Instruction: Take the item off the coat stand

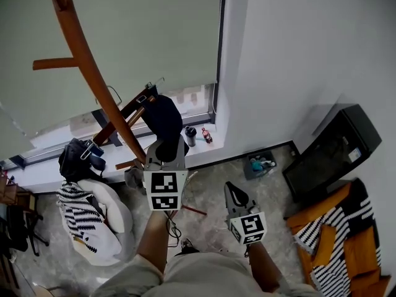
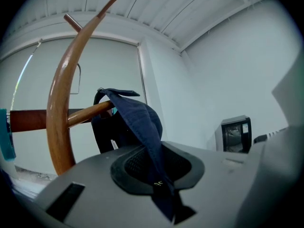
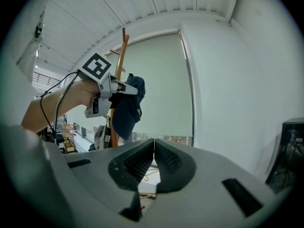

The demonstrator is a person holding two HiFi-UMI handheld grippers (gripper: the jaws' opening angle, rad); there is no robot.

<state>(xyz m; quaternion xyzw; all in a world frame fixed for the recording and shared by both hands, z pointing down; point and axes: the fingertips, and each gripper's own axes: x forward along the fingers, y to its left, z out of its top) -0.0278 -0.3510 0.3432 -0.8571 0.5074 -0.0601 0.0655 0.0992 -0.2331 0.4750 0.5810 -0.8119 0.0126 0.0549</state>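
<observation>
Wooden coat stand curves up at the left, with a dark bag beside its lower part. A navy cap sits at the tip of one peg. Its fabric runs down between the pads of the left gripper, which pinch it. Further right, the right gripper is well apart from the stand, its jaws pressed together with nothing between them. A black cabinet stands against the right wall.
</observation>
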